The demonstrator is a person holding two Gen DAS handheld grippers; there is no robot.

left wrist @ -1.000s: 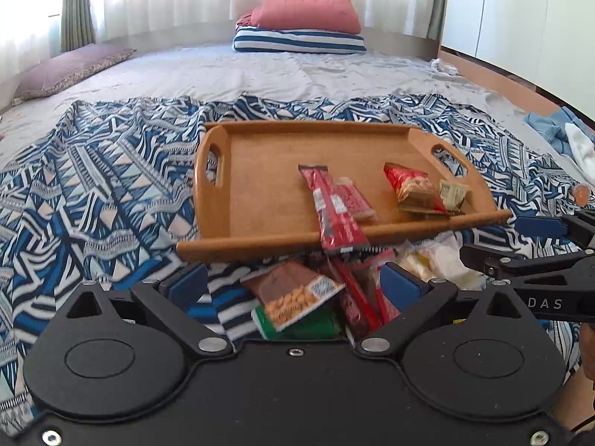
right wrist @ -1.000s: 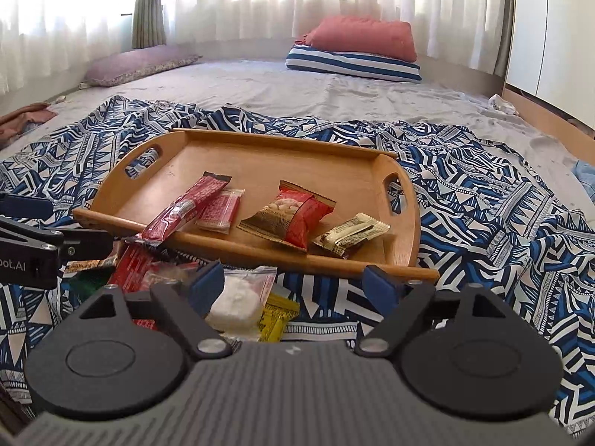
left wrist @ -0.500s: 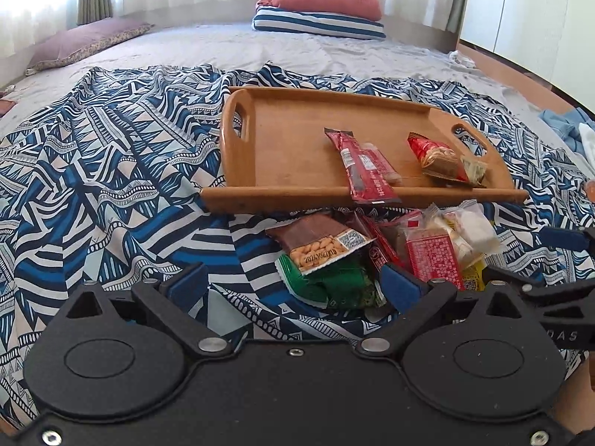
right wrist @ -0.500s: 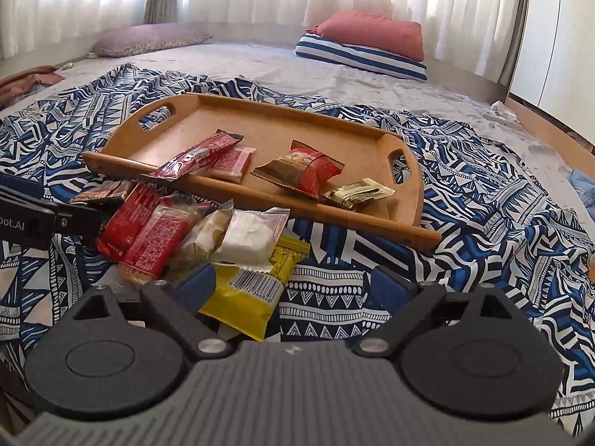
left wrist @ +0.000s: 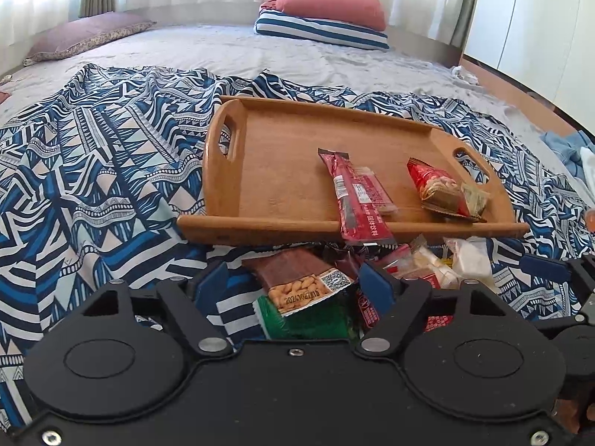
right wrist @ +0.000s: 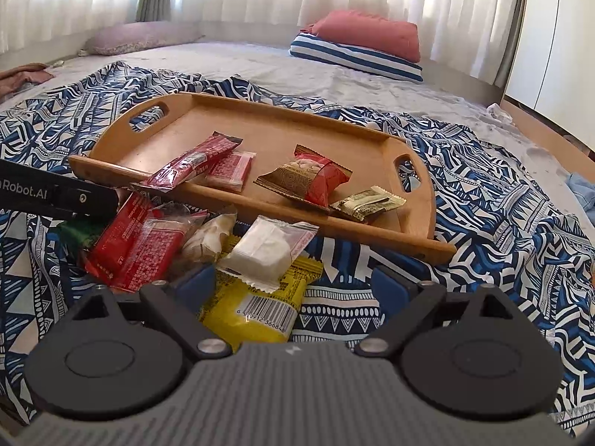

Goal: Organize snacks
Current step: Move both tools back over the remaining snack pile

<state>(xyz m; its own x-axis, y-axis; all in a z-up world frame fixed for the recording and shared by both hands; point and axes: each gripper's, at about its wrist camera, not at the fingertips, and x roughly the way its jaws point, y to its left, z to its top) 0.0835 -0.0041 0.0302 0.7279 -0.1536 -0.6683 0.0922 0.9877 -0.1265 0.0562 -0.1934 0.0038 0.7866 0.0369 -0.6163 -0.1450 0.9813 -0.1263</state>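
Four snacks lay on our wooden tray (right wrist: pixel 416 200) while the pile (right wrist: pixel 148 238) (blanket-bound) awaited our left gripper (left wrist: pixel 293 278), jaws narrowing around the peanut packet (left wrist: pixel 297 282), and spread right gripper (right wrist: pixel 293 282).

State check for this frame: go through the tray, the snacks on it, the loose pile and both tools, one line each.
Wooden tray: flat on the blanket, partly filled.
Long red bar: overhanging the tray's near rim.
Red peanut pack: lying inside the tray.
Small gold pack: lying inside the tray.
Loose pile: on the blanket, outside the tray.
Left tool: open, closing around the brown peanut pack.
Right tool: open over the yellow pack.
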